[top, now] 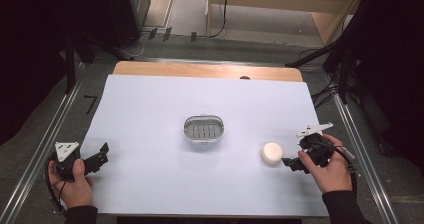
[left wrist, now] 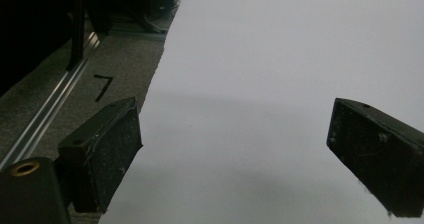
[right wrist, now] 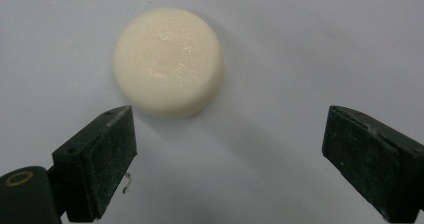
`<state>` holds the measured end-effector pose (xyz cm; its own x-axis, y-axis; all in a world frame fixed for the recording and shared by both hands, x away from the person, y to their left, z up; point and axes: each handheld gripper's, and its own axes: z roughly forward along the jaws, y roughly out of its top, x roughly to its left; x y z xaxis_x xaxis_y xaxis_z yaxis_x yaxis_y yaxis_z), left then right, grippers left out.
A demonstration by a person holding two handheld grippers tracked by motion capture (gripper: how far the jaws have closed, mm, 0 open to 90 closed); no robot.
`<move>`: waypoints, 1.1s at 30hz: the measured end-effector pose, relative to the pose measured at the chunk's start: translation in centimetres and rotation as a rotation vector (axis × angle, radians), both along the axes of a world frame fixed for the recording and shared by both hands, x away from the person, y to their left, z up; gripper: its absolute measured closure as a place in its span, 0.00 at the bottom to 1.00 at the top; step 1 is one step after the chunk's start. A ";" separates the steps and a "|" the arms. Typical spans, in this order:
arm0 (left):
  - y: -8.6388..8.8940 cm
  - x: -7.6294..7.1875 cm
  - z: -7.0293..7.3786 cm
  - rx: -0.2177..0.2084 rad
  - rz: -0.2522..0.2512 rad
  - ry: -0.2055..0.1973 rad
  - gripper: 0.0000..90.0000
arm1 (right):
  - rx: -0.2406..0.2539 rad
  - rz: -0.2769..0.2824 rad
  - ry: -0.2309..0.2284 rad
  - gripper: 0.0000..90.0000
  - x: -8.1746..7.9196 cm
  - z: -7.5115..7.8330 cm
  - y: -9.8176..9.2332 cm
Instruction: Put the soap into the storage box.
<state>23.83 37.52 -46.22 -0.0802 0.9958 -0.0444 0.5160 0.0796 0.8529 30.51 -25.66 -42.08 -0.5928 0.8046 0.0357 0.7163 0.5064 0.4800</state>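
A round cream soap bar (top: 271, 153) lies flat on the white table cover at the right. My right gripper (top: 288, 163) sits just right of it, held by a hand, jaws pointing left toward it. In the right gripper view the soap bar (right wrist: 167, 61) lies ahead of the left jaw, outside the gap, and the right gripper (right wrist: 227, 131) stands open and empty. A small oval soap dish (top: 203, 129) with a slotted grey insert stands at the table's middle. My left gripper (top: 103, 153) rests at the table's left edge, open with nothing between its jaws (left wrist: 232, 129).
The white cover (top: 150, 109) spans most of the table, with a strip of wood (top: 205, 70) bare along the far edge. Metal rails (top: 47, 129) run along both sides over grey carpet. Cables and stand legs lie beyond the far right corner.
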 end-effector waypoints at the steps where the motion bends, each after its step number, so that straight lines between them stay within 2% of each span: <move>1: 0.0 0.0 0.0 0.000 0.000 0.000 0.09 | 0.000 0.000 0.000 0.08 0.0 0.0 0.0; 12: 0.0 0.0 0.0 0.001 -0.004 0.000 0.09 | -0.030 0.035 0.041 0.09 0.8 -0.2 1.4; 15: 0.0 0.0 0.0 0.003 -0.005 0.001 0.09 | -0.024 0.049 0.050 0.10 0.9 -0.3 1.7; 19: -0.1 0.0 0.0 0.004 -0.006 0.000 0.09 | -0.038 0.062 0.061 0.13 1.3 -0.6 2.7; 33: -0.1 0.0 0.0 0.004 -0.014 -0.003 0.09 | -0.066 0.071 0.108 0.16 2.1 -1.6 4.9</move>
<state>23.79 37.44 -46.19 -0.0663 0.9970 -0.0405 0.5146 0.0689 0.8547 32.65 -20.74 -43.70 -0.6437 0.7636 0.0511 0.7233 0.5853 0.3664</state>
